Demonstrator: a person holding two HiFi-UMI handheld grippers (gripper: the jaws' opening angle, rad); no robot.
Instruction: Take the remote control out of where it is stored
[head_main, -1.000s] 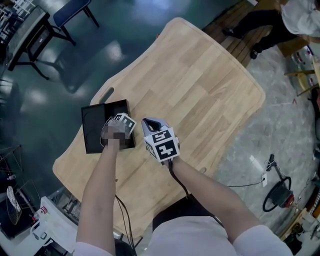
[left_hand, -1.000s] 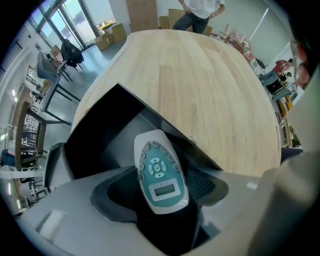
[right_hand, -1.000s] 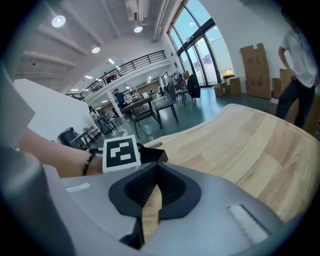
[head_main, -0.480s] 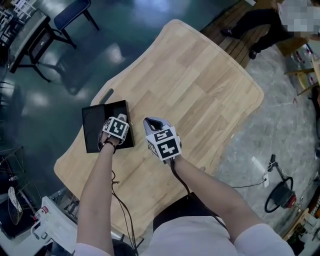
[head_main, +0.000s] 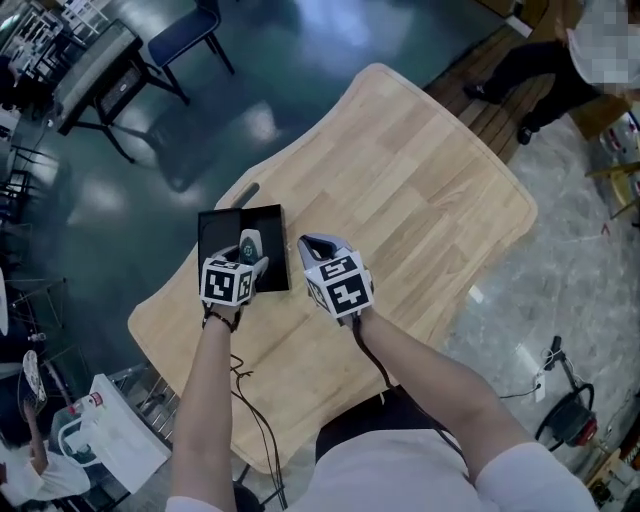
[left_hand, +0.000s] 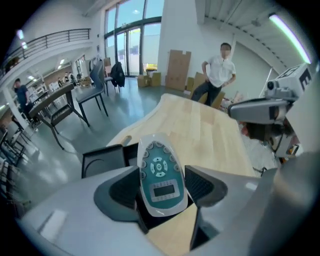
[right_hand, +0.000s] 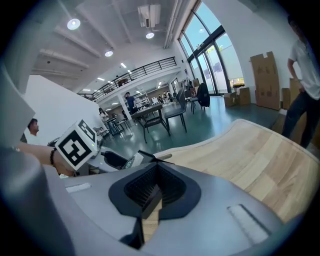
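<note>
Head view first: the table (head_main: 430, 170) was pale wood with rounded corners, standing on a dark glossy floor. A black box (head_main: 222, 232) sat open near its left edge. My left gripper (head_main: 250, 252) was over the box's right part, with the remote (head_main: 248, 241) showing at its tip. The right gripper (head_main: 313, 244) hung just beside it over bare wood, touching nothing. A chair (head_main: 188, 32) stood well off at the top left, and a person (head_main: 545, 55) at the far corner.

Left gripper view: the jaws were clamped on the remote's sides, tilted up toward the camera. It was white with a teal face, a ring of round buttons and a small grey display. The box lay behind and below it; I couldn't tell whether the remote was clear of it. Nothing blocked the way. Beyond were cardboard boxes (left_hand: 177, 70), tall windows and more chairs.

Right gripper view: the jaws were pressed together with nothing between them, only wood showing under them. The left gripper's marker cube (right_hand: 75, 145) was at the left, and a big hall with a balcony lay behind.
</note>
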